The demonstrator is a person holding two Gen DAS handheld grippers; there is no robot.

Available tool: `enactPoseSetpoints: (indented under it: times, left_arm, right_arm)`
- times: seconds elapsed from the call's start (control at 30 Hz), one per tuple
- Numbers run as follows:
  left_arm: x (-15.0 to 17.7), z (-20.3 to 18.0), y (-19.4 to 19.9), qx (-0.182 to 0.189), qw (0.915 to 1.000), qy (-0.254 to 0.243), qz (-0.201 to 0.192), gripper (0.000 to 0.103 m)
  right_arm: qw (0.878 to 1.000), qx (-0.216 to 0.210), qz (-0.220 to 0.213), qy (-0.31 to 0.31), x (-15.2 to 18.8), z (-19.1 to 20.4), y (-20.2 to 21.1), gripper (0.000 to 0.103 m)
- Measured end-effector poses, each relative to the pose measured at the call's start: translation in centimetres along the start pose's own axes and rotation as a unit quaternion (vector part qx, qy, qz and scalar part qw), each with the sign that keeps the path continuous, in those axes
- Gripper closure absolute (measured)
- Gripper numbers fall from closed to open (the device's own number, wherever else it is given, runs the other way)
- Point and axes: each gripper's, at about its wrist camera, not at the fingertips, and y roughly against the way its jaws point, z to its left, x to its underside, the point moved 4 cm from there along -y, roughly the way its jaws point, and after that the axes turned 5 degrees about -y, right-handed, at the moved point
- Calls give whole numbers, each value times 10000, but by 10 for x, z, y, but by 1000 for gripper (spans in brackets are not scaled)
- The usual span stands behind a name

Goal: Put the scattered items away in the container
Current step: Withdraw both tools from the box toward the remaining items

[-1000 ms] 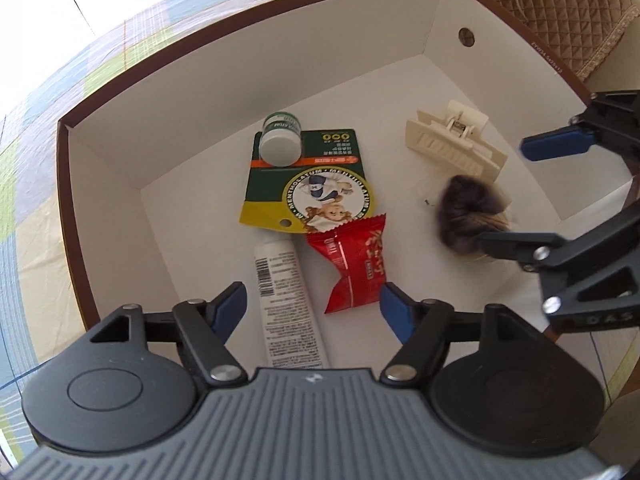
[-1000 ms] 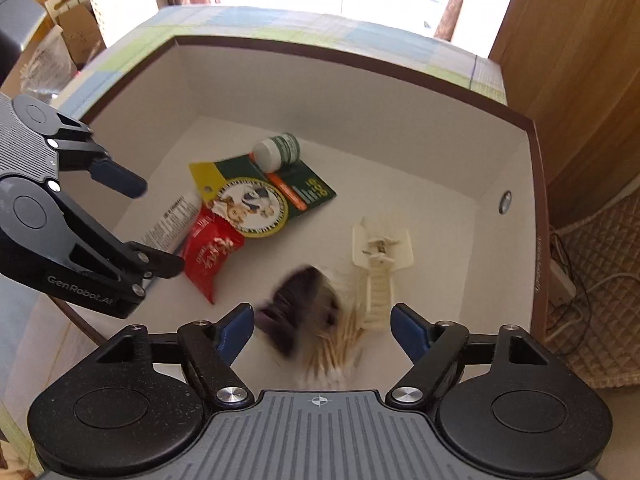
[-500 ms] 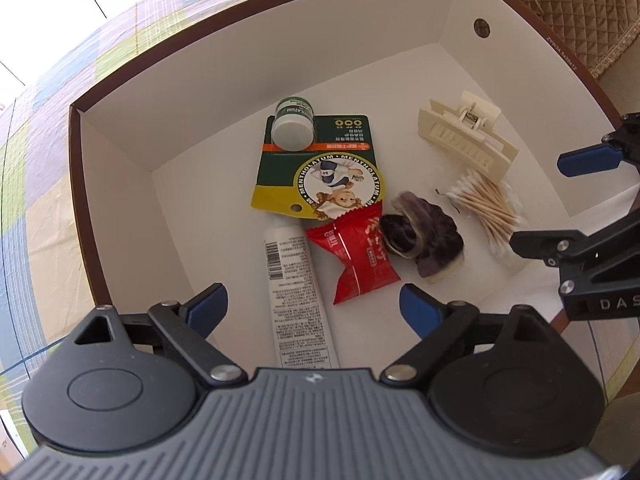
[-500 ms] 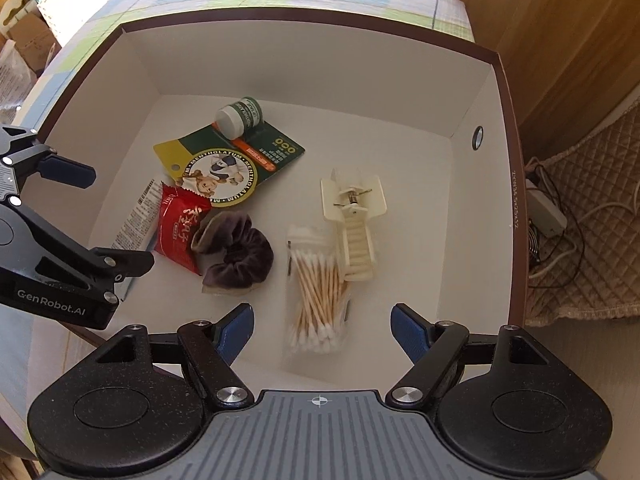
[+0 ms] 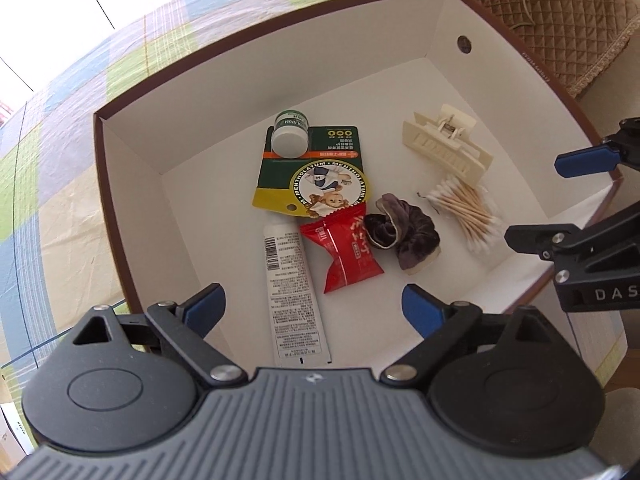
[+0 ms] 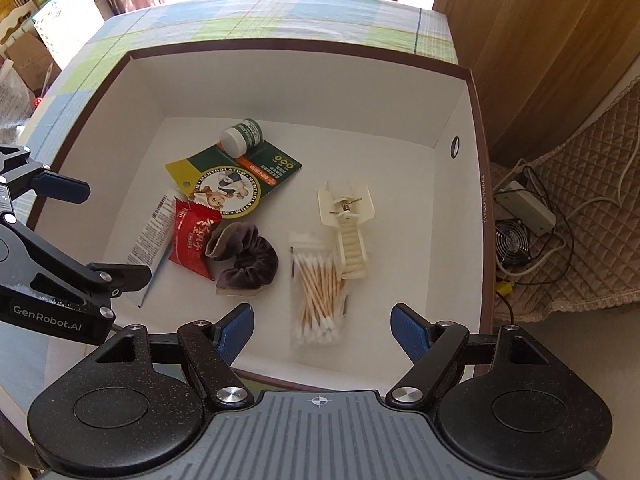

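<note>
Both grippers spread wide and empty above a white box (image 5: 132, 184) that holds all the items.

In the left wrist view the left gripper (image 5: 312, 308) sits at the lower centre and the right gripper (image 5: 560, 200) at the right edge. On the box floor a tube (image 5: 294, 296), a red sachet (image 5: 346, 252) and a dark scrunchie (image 5: 404, 236) lie in a row mid-frame, the sachet touching the scrunchie. A bag of cotton swabs (image 5: 464, 210) lies right of them, a cream hair clip (image 5: 444, 148) above it. A small green jar (image 5: 290, 140) rests on a green card (image 5: 320, 184). The box stands on a checked tabletop (image 5: 60, 184).
</note>
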Motion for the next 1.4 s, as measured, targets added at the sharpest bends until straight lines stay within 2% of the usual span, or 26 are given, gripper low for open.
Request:
enactPoseSetpoints:
  times: [0.47,0.73,0.9,1.1,1.4]
  left_arm:
    - [16,-5,47,51,9996,7,-288,10]
    - [39,0,86,272,9978,-7,-612,10]
    - [68,15,110,285,9965,-13,-783,10]
    - [119,51,133,113,9954,200,-925,10]
    - [197,118,133,-316,9925,827,-847,10]
  right_arm:
    - [9996,6,-231,145,7,15,37,22]
    - [9983,-99,-404,407,22,29,55,22]
    - [9964,-296,-565,557,31,41,67,22]
    - [9905,-598,-857,891,40,67,84,22]
    - [9653,-1151,-1202,2012,48,135,100,22]
